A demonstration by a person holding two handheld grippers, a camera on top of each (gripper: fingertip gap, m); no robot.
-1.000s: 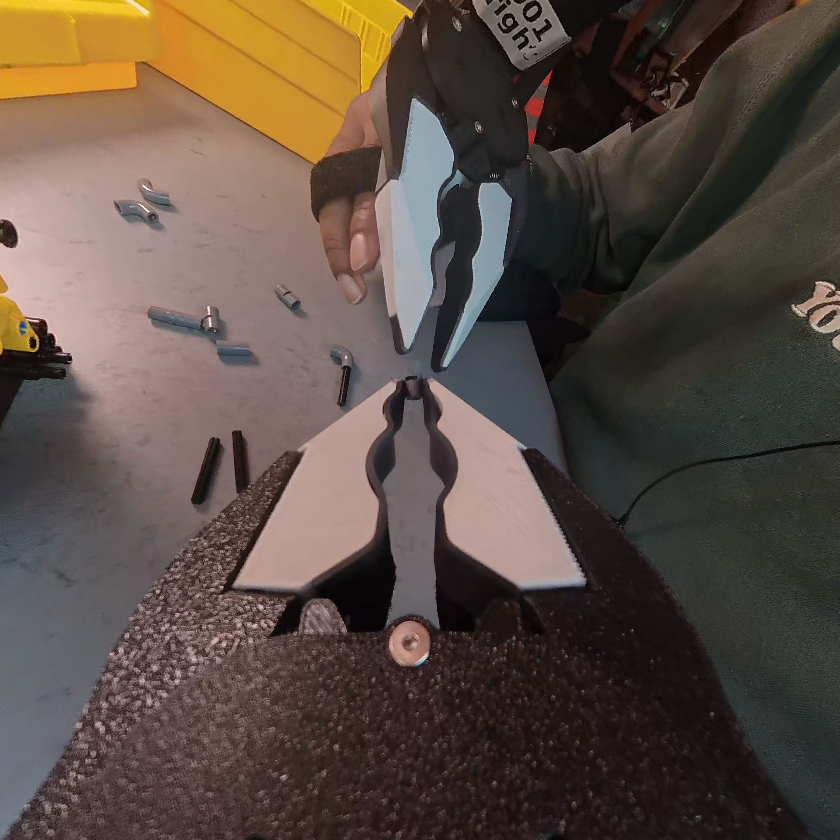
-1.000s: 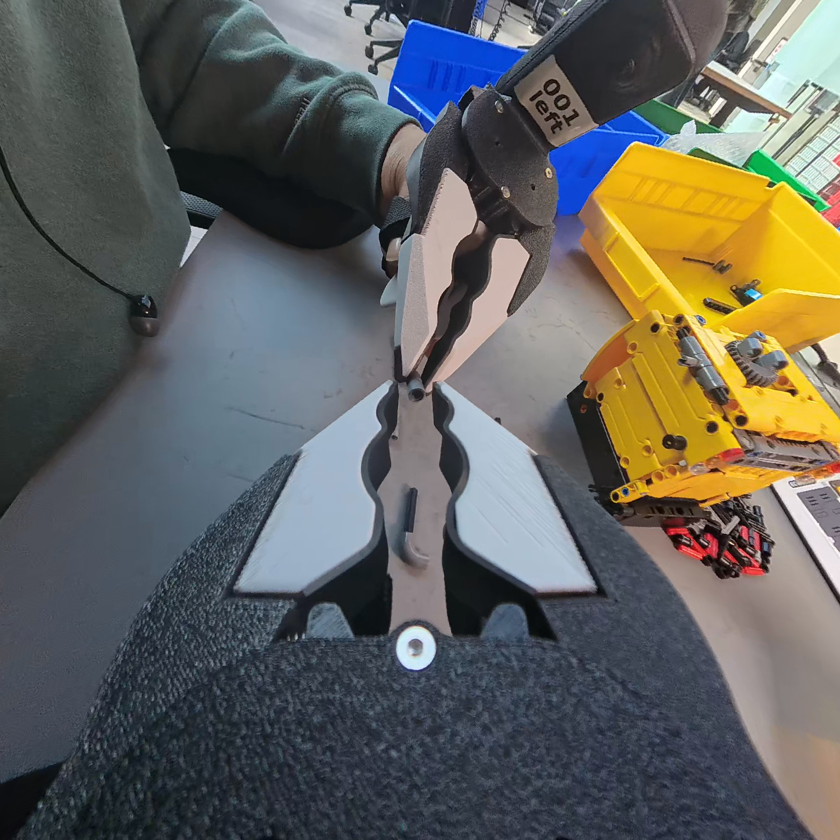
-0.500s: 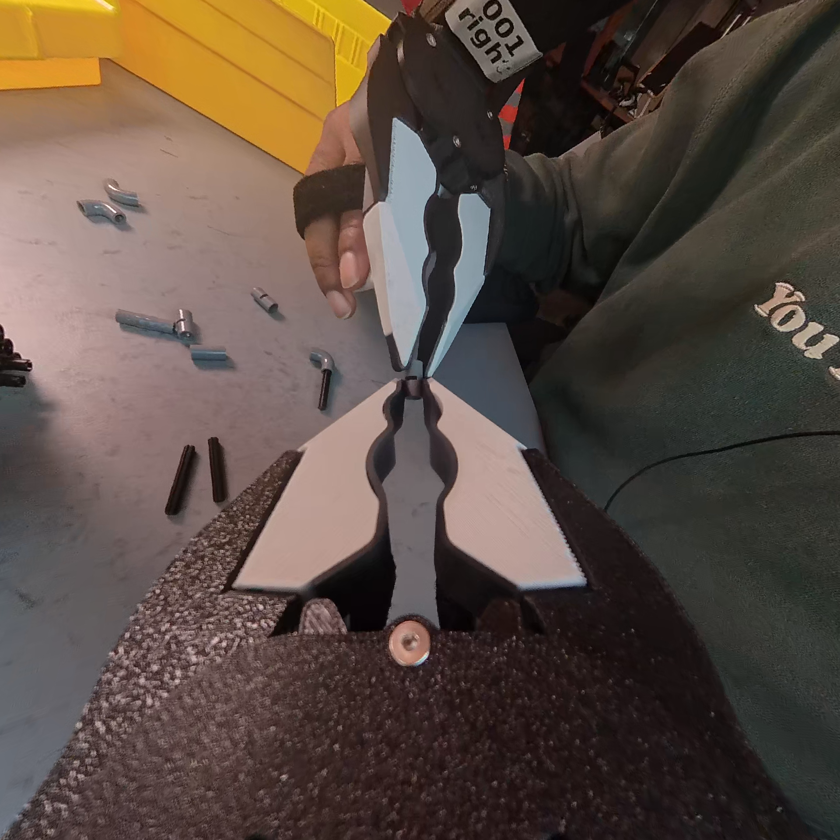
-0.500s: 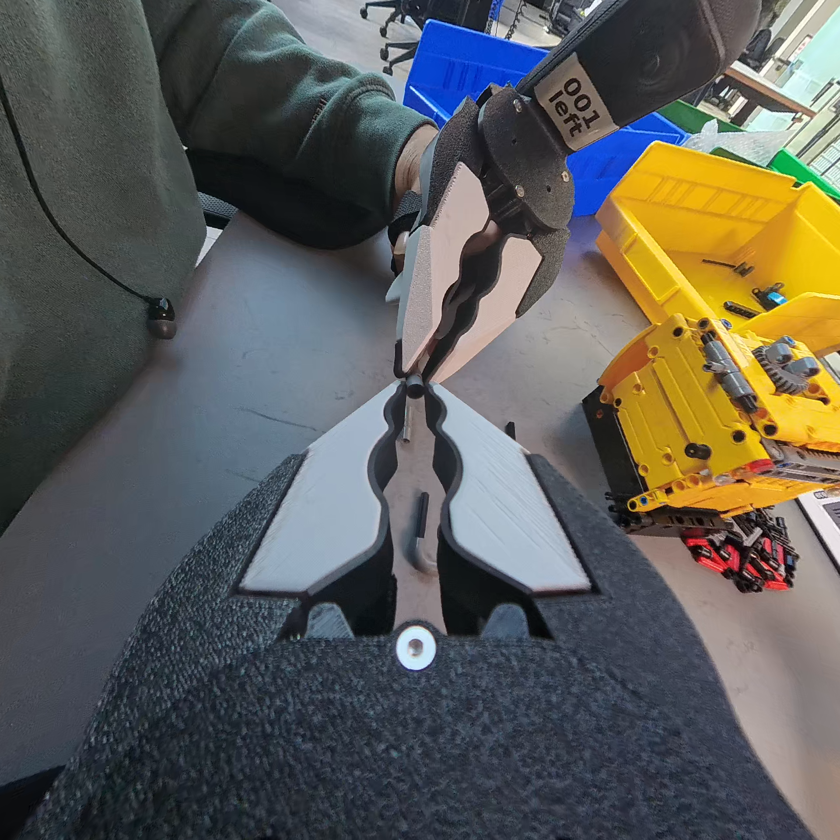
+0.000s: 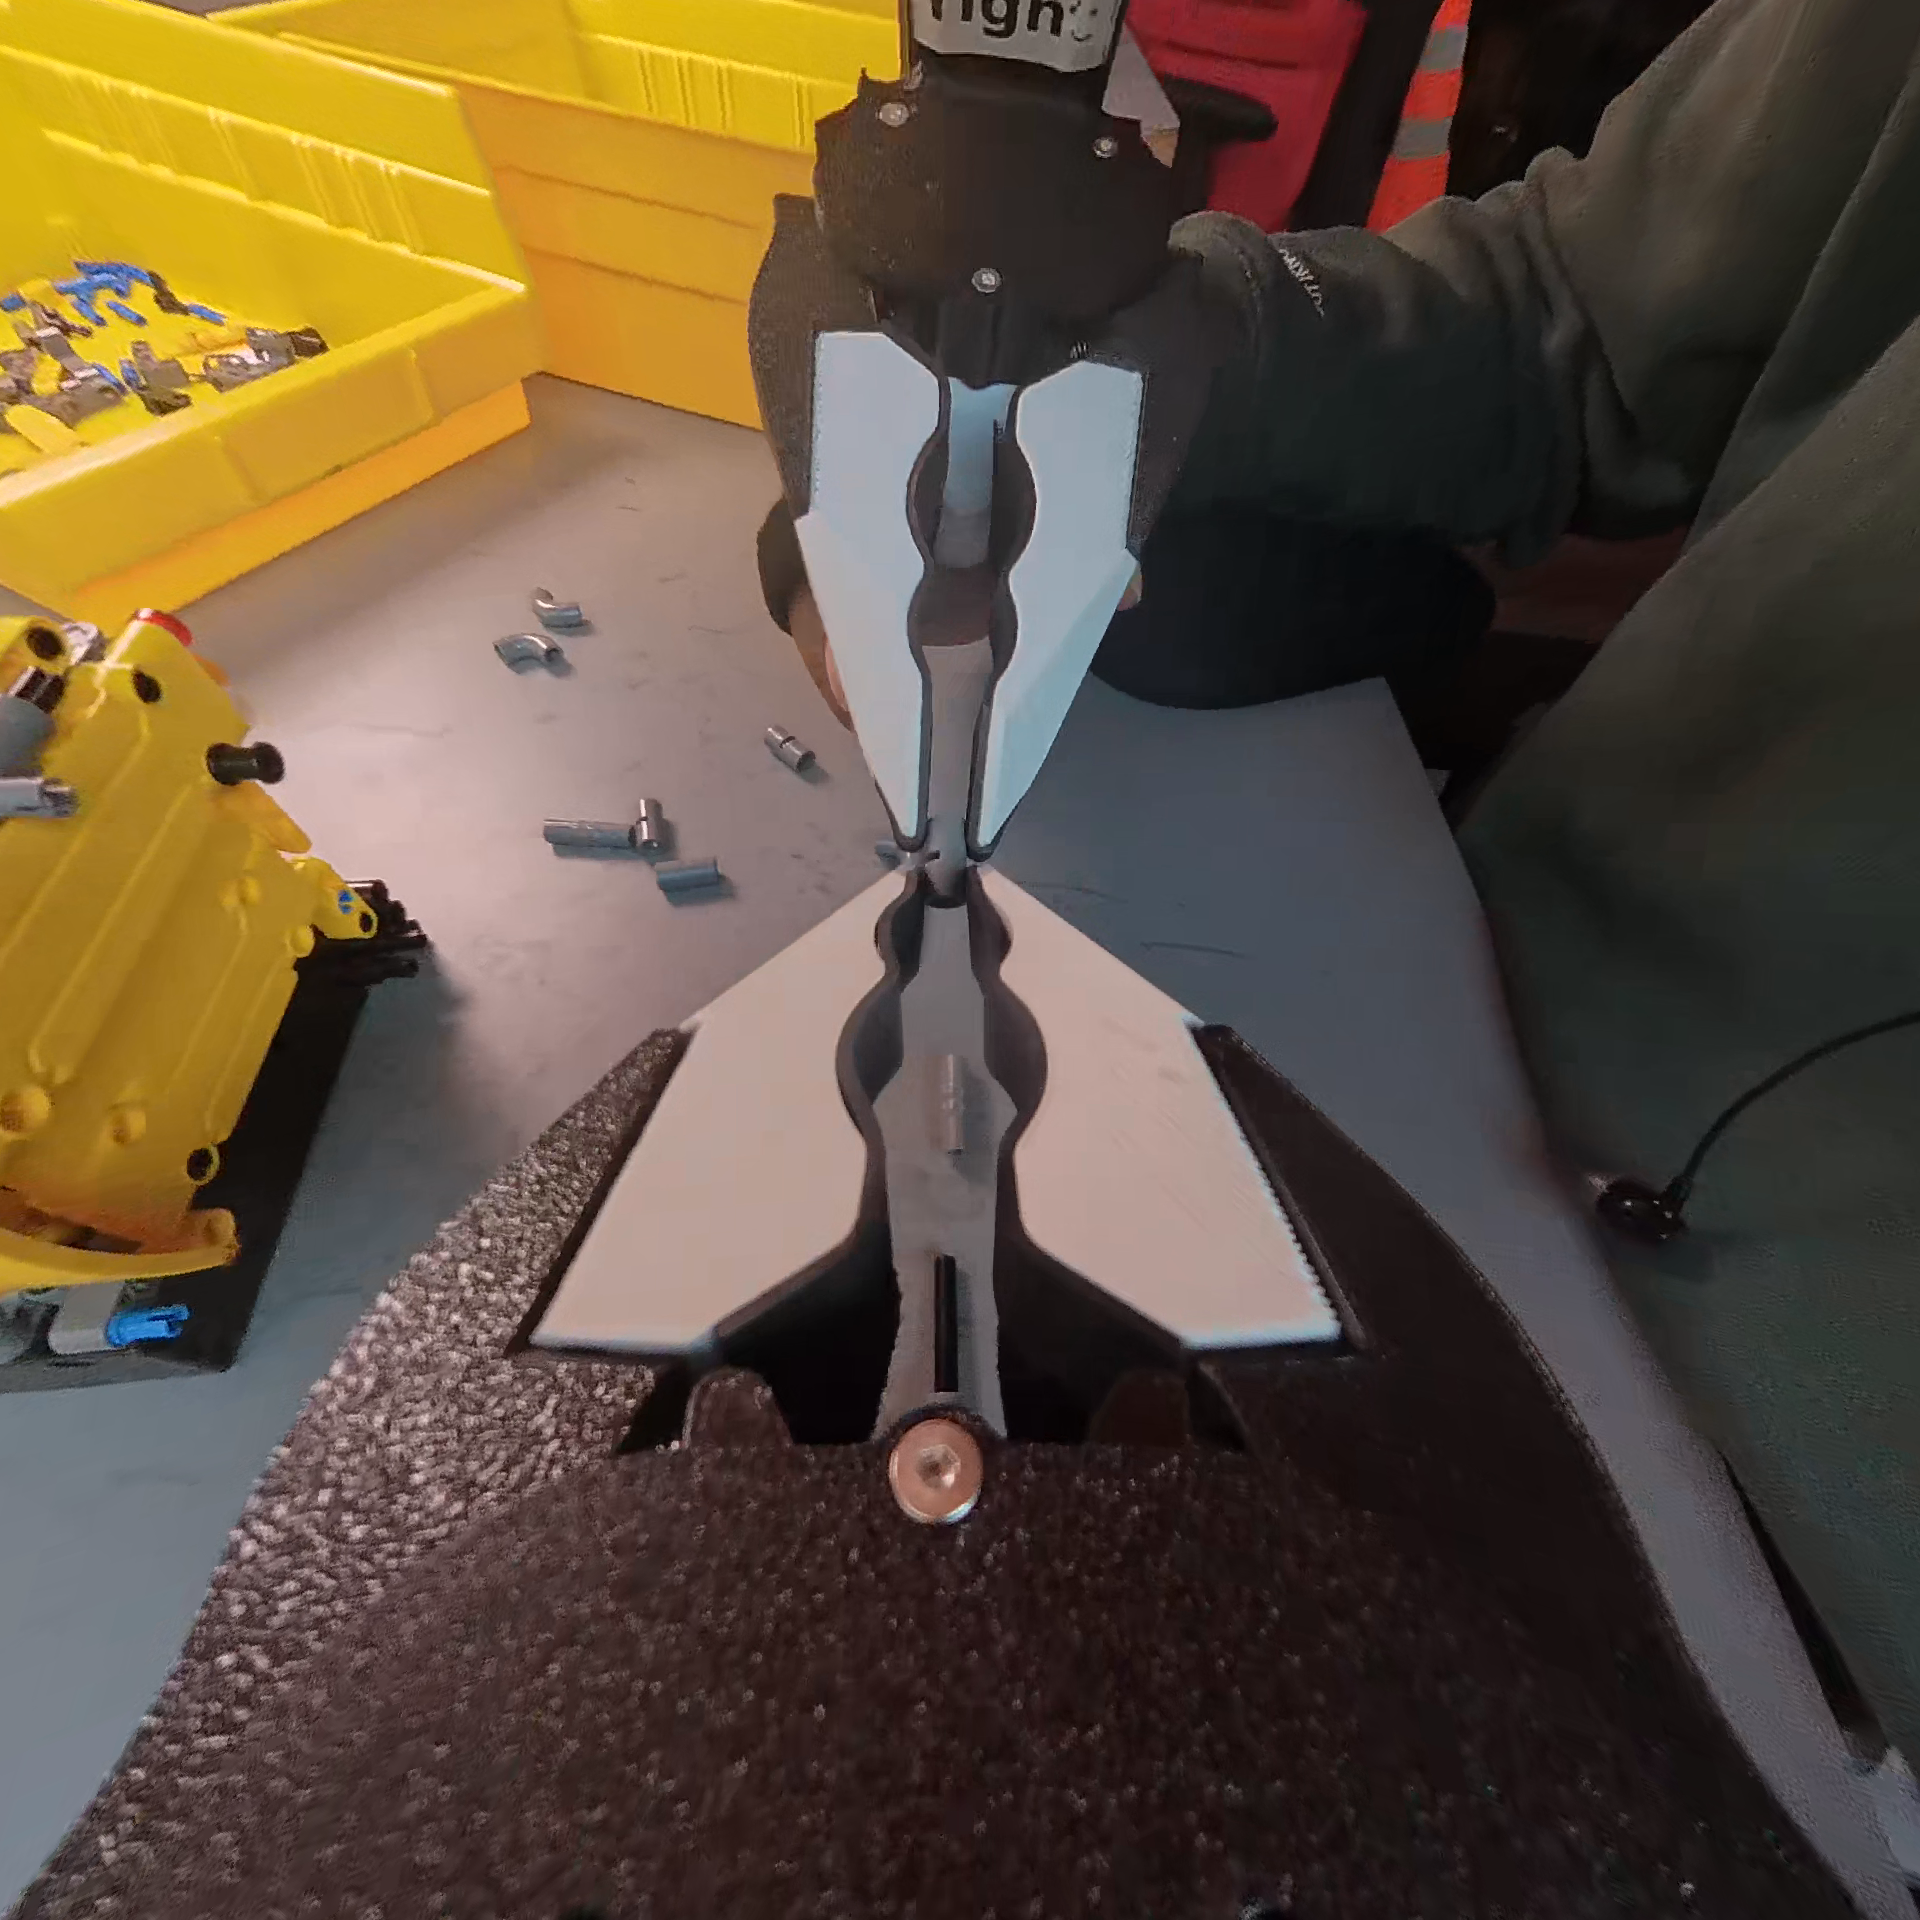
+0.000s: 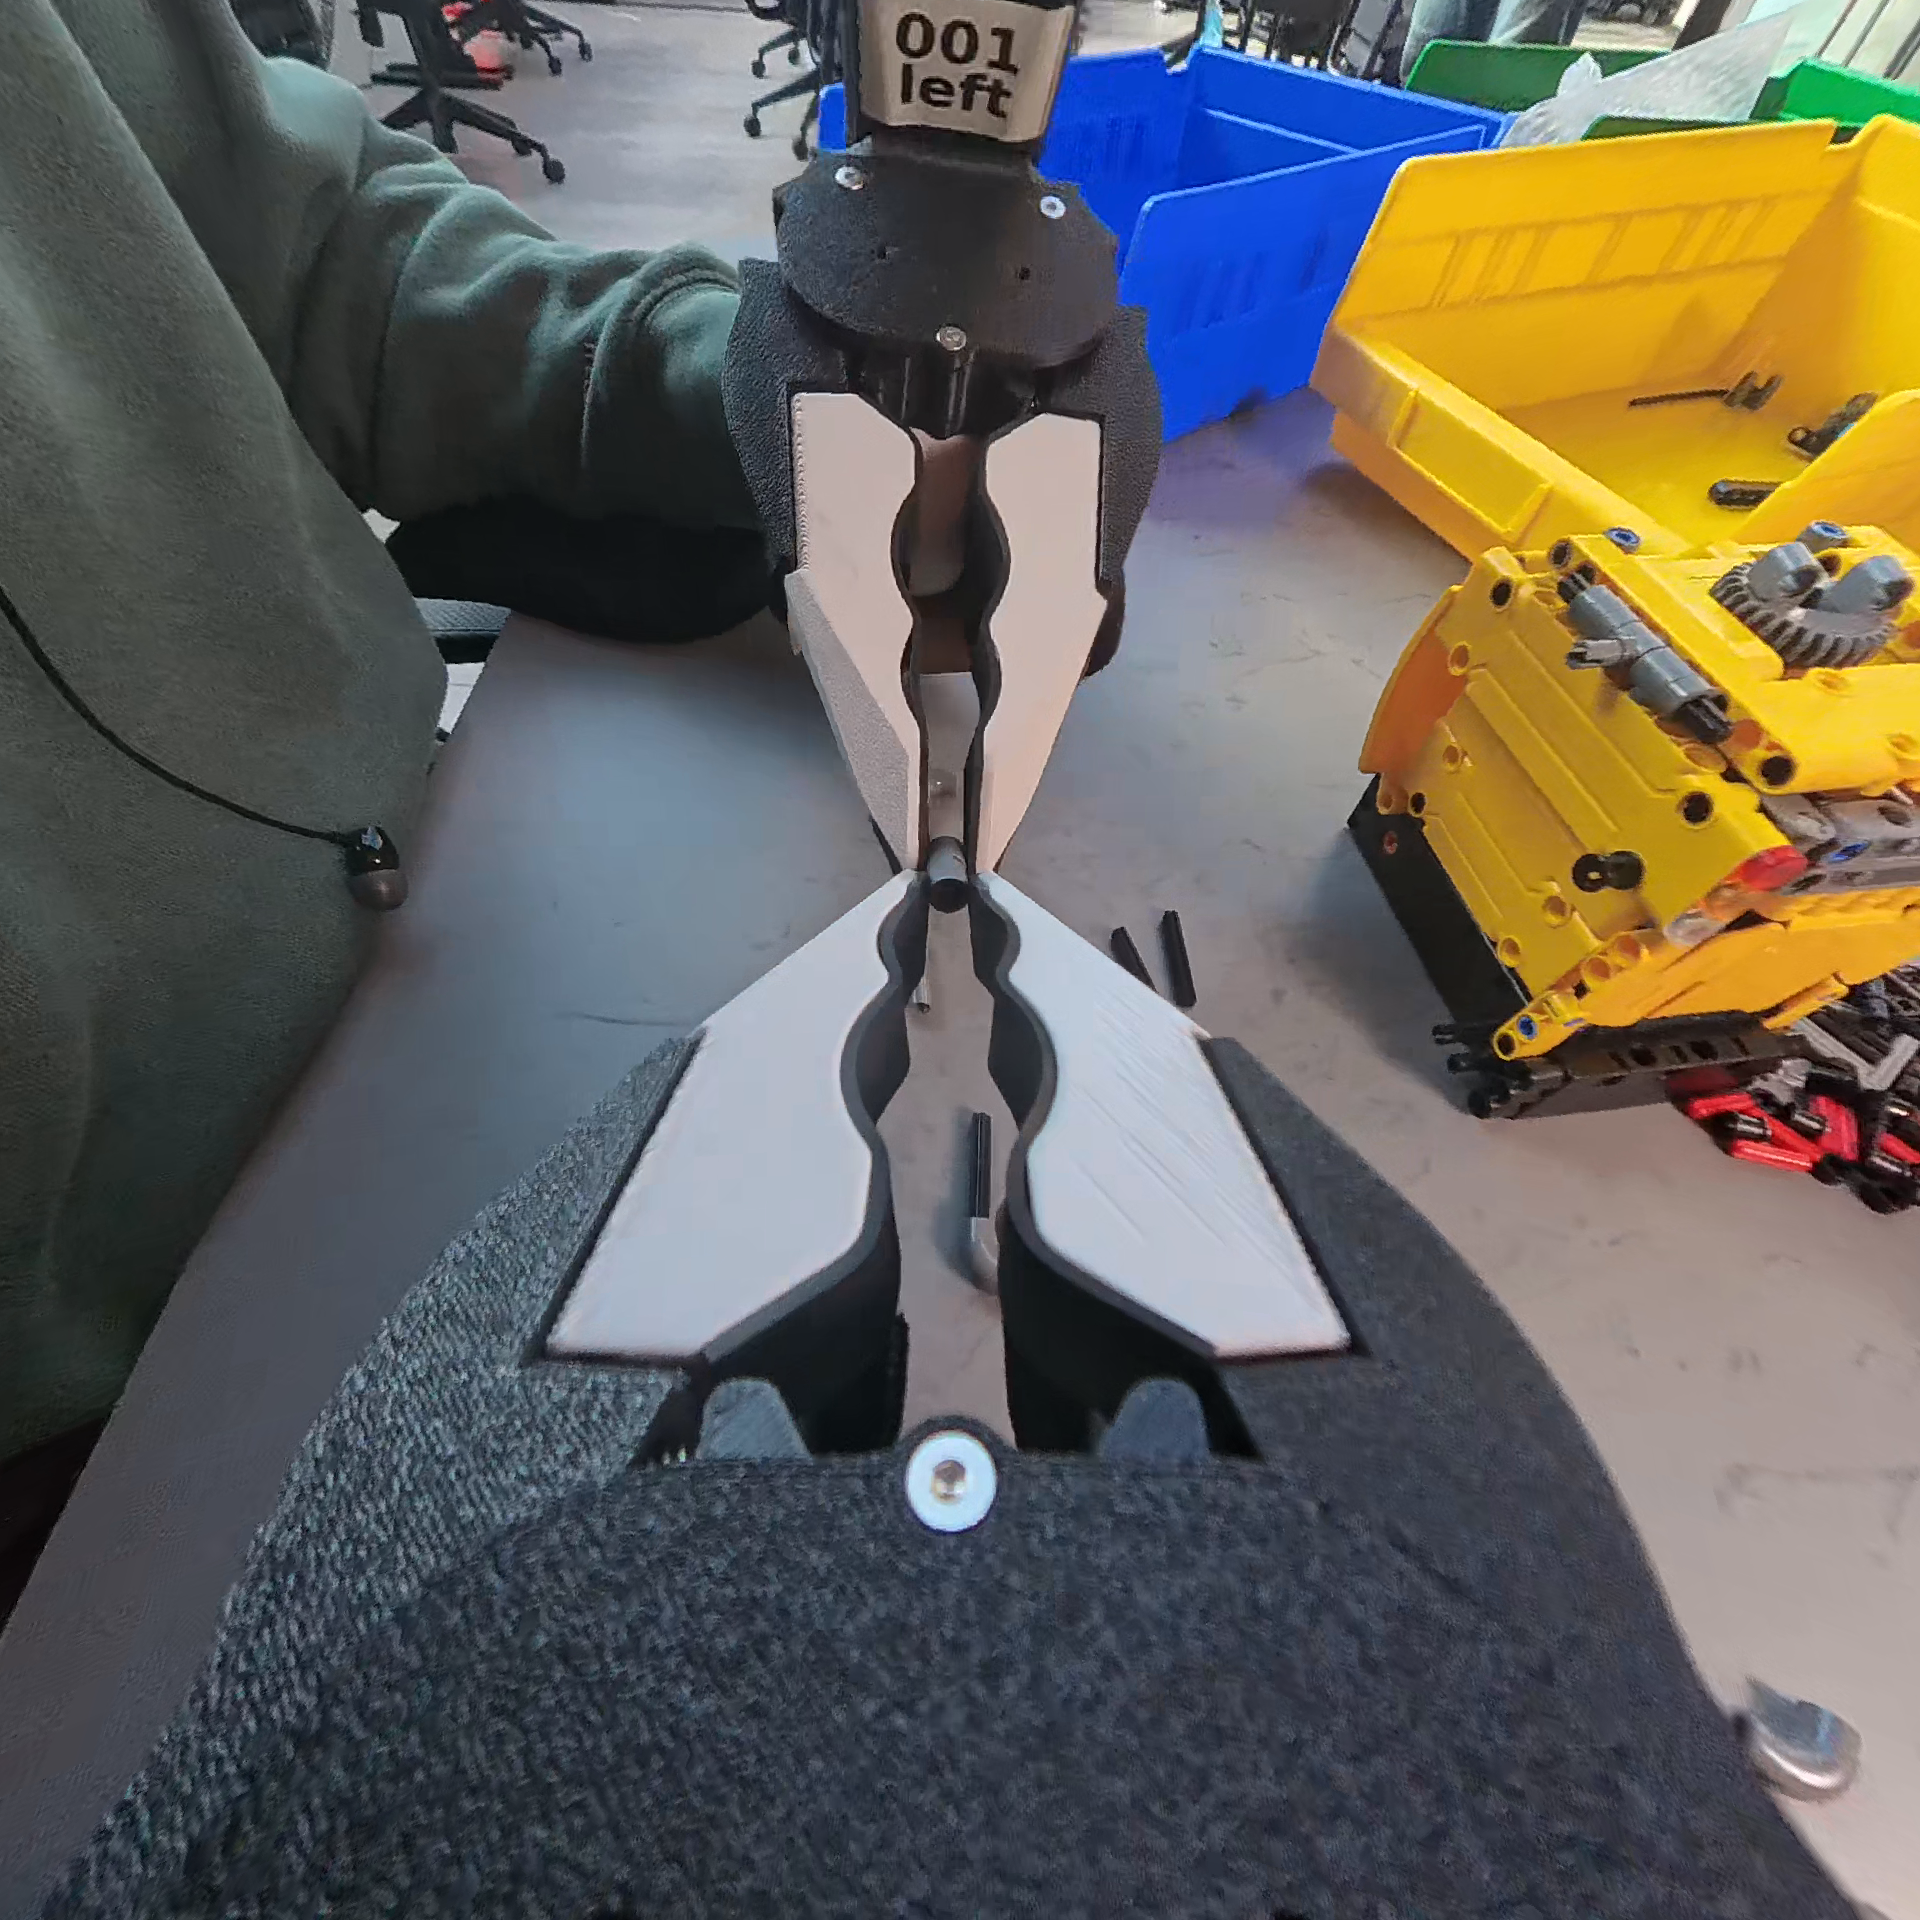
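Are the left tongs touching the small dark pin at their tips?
Touching. The right wrist view shows the left tongs closed on the small dark pin, no gap visible; the right tongs pinch it too.

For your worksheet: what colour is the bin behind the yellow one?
Blue bin; right wrist view shows it best.

It looks like a workshop or a lab inside an open office. A grey table carries small loose building parts and a half-built yellow toy vehicle at the right. Yellow bins with sorted parts fill the upper left, a blue bin stands further back, and office chairs stand on the floor at the top.
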